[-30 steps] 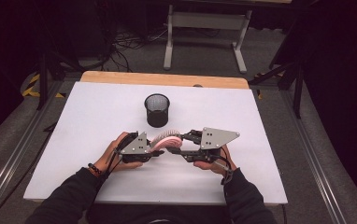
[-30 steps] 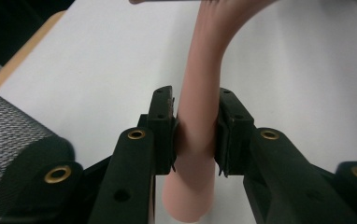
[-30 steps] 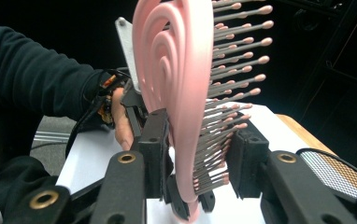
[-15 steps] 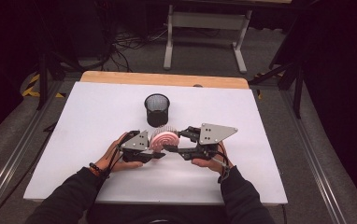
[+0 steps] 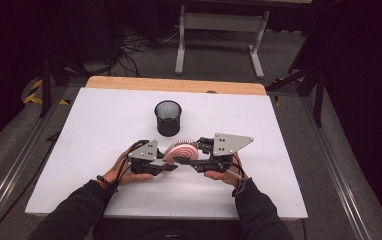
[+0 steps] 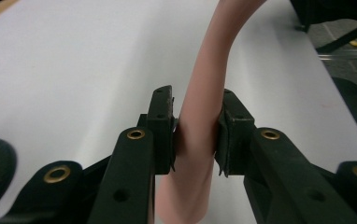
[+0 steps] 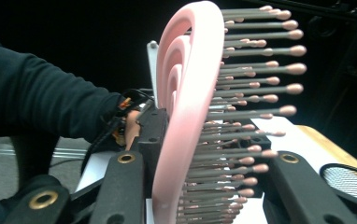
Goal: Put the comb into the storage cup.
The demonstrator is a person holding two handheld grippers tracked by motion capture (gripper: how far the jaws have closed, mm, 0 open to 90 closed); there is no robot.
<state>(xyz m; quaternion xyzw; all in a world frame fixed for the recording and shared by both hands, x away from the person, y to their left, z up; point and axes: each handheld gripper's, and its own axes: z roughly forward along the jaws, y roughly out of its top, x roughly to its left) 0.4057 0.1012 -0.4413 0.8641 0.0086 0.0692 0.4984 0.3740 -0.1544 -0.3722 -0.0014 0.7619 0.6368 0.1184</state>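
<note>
A pink hairbrush (image 5: pixel 181 149) with grey, pink-tipped bristles is held just above the white table (image 5: pixel 99 130), between both grippers. My left gripper (image 5: pixel 171 167) is shut on its handle (image 6: pixel 200 116), which runs up between the two black pads. My right gripper (image 5: pixel 183 160) has the brush head (image 7: pixel 186 93) between its jaws; the pink back lies against one jaw and the bristle tips (image 7: pixel 260 154) reach the other. The head stands on edge in the right gripper view.
A black mesh cup (image 5: pixel 168 117) stands upright just beyond the brush, also seen at the lower right of the right gripper view (image 7: pixel 349 179). A wooden strip (image 5: pixel 174 85) runs along the table's far edge. The person's dark sleeves (image 5: pixel 79 210) come in from below.
The right hand has shifted slightly left toward the left gripper. The brush stays held between both grippers in nearly the same spot.
</note>
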